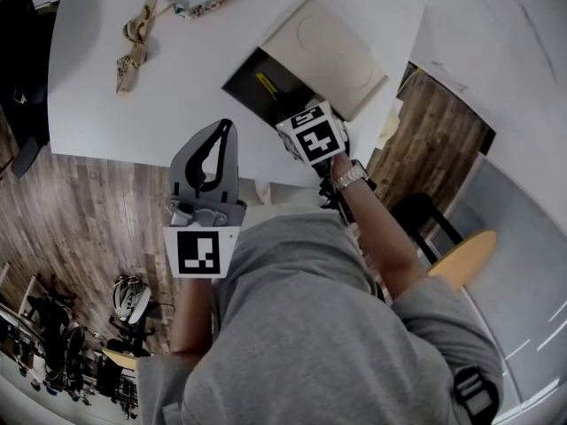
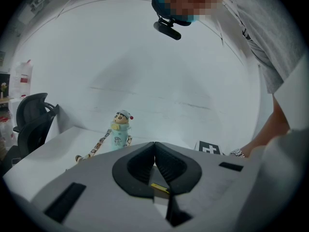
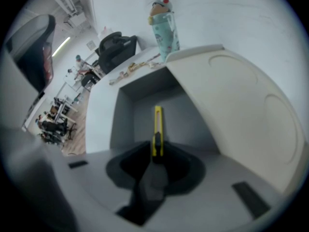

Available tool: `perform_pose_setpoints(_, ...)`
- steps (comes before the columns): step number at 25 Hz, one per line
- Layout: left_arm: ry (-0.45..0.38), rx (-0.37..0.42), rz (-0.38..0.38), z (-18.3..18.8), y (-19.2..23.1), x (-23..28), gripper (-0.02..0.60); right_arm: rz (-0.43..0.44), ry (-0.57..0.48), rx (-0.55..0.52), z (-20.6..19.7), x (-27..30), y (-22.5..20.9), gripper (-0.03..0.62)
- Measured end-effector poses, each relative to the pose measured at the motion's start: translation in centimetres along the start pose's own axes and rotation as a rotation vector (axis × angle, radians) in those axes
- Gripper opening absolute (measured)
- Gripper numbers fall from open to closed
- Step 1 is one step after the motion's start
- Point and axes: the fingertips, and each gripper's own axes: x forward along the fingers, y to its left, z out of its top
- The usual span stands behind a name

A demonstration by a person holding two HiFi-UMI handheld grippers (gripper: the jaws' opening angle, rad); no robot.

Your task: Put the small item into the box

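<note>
Yellow knife (image 3: 157, 124) reaches down into the open box (image 3: 125, 115) and its far end is at the grey bottom. The box stands on the white bench (image 1: 133, 113) with its lid (image 3: 241, 110) leaning back. The right claw (image 3: 155, 151) is at the box opening, and its jaws seem closed on the near end of the knife, though the picture is blurred there. The left claw (image 2: 154, 151) is closed with nothing in it, and we see it held over the bench edge. A doll-shaped bottle (image 3: 164, 28) stands behind the box.

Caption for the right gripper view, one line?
Right gripper shut on a yellow utility knife, holding it inside the open box.
</note>
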Motion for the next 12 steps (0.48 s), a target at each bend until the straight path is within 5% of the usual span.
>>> perform_pose_setpoints(12,-0.018,0.022,-0.004,0.3,-0.1,-1.4,0.032,-0.042,-0.049,0.019,0.6,-1.5,-0.7,0.106)
